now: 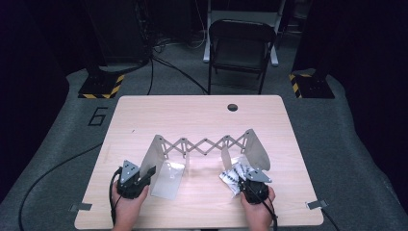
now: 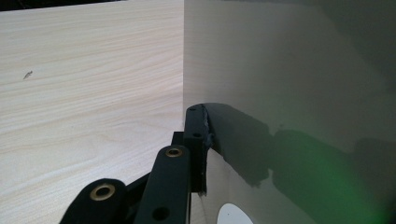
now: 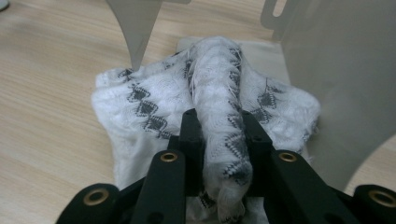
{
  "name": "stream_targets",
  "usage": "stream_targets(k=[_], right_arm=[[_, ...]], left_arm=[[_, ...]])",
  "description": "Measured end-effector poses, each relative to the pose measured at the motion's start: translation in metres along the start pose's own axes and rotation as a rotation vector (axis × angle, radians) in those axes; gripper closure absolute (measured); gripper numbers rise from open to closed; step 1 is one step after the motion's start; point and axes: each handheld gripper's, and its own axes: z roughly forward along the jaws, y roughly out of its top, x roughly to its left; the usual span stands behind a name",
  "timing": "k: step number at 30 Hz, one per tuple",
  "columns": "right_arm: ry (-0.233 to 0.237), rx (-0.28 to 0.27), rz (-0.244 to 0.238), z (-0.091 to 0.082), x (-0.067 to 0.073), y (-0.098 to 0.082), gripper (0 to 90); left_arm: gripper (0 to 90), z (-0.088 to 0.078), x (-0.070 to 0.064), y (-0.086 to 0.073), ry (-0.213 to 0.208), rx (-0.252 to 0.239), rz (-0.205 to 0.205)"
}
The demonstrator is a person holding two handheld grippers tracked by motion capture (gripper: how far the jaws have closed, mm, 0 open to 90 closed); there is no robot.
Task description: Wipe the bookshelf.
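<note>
My right gripper (image 3: 219,140) is clamped on a fold of the white patterned cloth (image 3: 154,102), bunched at the expanding rack's (image 1: 202,146) right end. My left gripper (image 2: 205,149) pinches the rack's left panel (image 2: 289,84); lifting the cloth onto the rack looks still undone.

The table (image 1: 202,115) is pale wood-grain laminate, smooth and matt. The rack (image 1: 159,159) looks like thin sheet metal, grey with a dull satin sheen. The cloth (image 3: 154,102) is white knit with a grey pattern, fuzzy and rough. The jaws are matt black plastic with brass-coloured rivets.
</note>
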Motion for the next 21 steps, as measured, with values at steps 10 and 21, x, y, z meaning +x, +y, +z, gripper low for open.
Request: stream_targets(k=[10,21], right_arm=[[-0.073,0.013,-0.116,0.0,0.015,0.003,66.1],[-0.012,-0.016,0.009,0.0,0.006,-0.002,71.5]], left_arm=[[79.6,0.0,0.0,0.0,-0.002,0.004,0.004],[82.6,0.001,0.001,0.0,-0.001,0.006,-0.004]])
